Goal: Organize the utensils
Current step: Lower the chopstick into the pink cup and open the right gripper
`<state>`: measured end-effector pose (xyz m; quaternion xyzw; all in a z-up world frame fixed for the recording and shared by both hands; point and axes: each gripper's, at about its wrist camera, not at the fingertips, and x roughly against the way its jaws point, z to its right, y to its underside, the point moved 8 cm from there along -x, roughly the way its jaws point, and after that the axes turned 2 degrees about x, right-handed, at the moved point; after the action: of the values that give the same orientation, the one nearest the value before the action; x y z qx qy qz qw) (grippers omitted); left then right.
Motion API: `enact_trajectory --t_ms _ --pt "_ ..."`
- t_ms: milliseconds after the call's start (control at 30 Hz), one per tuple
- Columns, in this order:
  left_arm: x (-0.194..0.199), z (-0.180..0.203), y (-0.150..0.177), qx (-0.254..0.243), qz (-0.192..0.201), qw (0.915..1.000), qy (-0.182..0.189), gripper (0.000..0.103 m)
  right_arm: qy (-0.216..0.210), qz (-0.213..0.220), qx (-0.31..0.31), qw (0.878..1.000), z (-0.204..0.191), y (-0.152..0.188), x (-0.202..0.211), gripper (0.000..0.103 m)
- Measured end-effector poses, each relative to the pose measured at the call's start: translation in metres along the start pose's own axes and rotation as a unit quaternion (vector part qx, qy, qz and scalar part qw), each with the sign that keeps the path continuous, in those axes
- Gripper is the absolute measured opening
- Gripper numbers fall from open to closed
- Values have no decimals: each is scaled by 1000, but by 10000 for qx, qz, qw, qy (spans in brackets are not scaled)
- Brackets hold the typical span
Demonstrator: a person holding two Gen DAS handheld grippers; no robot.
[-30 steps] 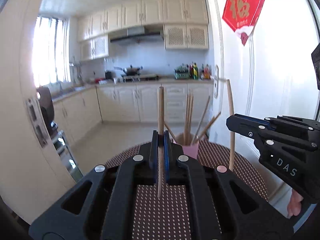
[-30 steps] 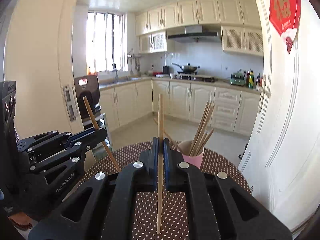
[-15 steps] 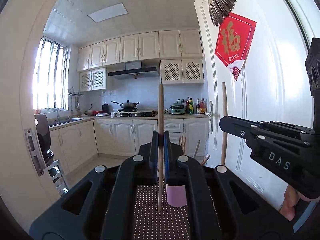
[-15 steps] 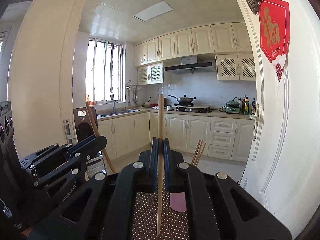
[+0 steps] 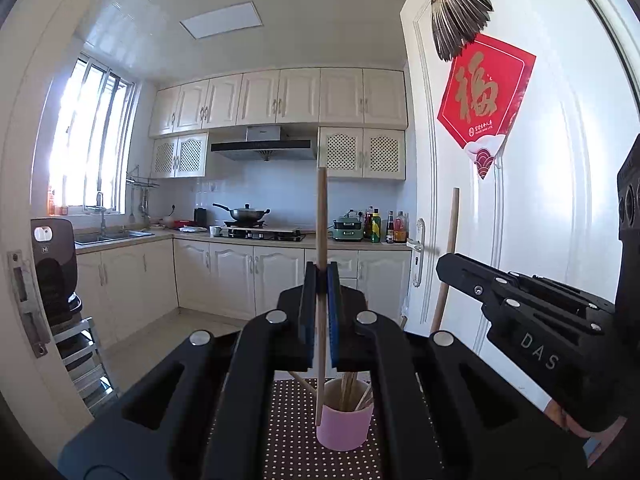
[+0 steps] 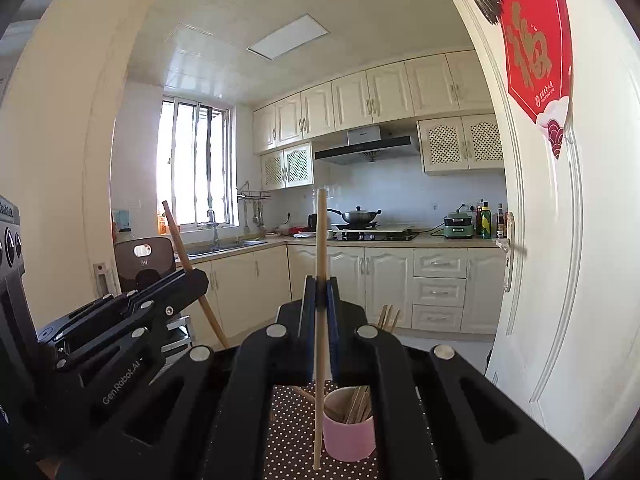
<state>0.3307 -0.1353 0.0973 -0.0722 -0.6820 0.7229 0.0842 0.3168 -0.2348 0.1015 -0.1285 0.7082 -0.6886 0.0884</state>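
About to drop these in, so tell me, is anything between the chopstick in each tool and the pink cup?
Nothing visible blocks either path. The left tool holds its chopstick upright above the pink cup, as does the right tool. Only the chopsticks already in the cup crowd its opening.

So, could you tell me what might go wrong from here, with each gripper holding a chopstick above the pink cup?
1. The left gripper pinches its chopstick near mid-length; the lower tip sits at the pink cup rim and might catch outside.
2. The cup already holds slanted chopsticks that could deflect an incoming stick.
3. The right gripper holds its chopstick close by, so the two tools may bump.
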Motion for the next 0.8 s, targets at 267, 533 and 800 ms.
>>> enact_trajectory --t_ms 267,533,800 --pt "-37 2 9 183 47 9998 96 5 25 443 -166 9989 25 -11 -28 4" --pt "-78 2 38 265 -189 9992 216 5 165 743 -526 9957 62 -9 -47 4" --pt "-104 2 68 328 -507 9978 291 5 150 313 -612 9975 74 31 -74 4"
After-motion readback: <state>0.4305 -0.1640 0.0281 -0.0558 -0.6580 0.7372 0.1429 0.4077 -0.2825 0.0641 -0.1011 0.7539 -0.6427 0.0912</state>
